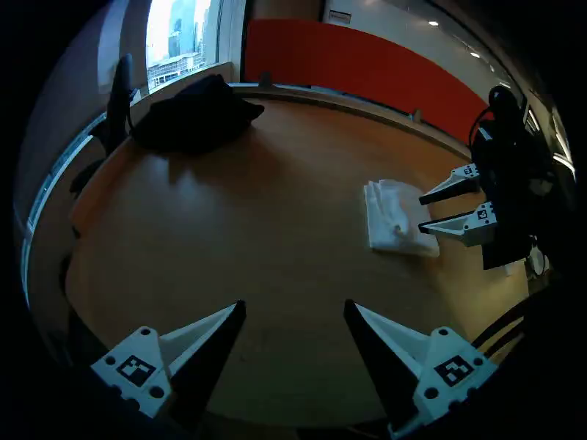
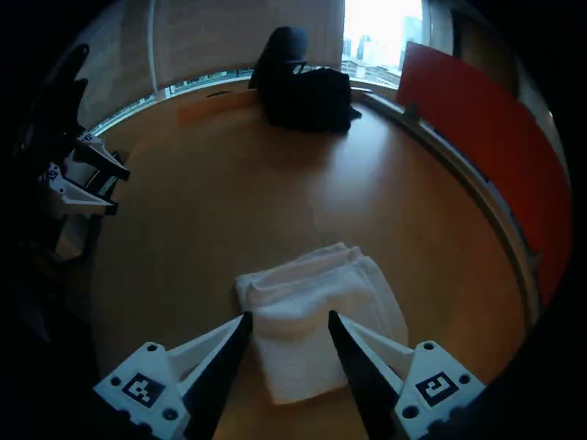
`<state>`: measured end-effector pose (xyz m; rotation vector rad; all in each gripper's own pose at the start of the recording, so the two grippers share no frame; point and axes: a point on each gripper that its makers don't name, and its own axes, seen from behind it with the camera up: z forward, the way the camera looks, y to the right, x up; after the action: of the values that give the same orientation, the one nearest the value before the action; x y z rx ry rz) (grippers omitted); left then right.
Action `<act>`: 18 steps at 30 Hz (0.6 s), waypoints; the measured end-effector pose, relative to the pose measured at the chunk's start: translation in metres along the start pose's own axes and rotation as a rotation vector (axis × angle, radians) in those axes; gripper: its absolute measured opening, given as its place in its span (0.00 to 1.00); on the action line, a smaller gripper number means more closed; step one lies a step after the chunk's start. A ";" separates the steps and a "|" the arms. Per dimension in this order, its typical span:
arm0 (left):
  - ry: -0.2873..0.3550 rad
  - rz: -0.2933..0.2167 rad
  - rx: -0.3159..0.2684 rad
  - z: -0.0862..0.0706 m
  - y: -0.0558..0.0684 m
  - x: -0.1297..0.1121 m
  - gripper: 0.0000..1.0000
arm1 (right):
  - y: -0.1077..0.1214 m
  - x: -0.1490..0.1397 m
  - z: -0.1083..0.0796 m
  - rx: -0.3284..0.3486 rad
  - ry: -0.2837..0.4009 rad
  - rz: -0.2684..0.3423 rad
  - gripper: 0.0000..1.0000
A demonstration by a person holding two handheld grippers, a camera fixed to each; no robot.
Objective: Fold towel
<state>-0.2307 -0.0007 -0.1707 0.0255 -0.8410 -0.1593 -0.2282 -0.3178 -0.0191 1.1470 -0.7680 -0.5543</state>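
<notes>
A white towel lies folded into a thick rectangle on the wooden table. My right gripper is open just over the towel's near half, one finger on each side above it, nothing pinched. In the left gripper view the same towel sits at the right, with the right gripper open at its edge. My left gripper is open over bare wood, well away from the towel. In the right gripper view it appears at the far left.
A black bag rests at the far side of the table near the window; the bag leans by a dark chair. An orange partition runs along the table's far edge.
</notes>
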 end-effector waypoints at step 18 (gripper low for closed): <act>-0.003 0.015 -0.010 0.004 0.003 0.002 1.00 | 0.000 -0.044 -0.011 -0.052 -0.038 0.068 0.80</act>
<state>-0.2316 0.0018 -0.1666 0.0095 -0.8433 -0.1496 -0.2474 -0.2787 -0.0329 1.0612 -0.8175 -0.5376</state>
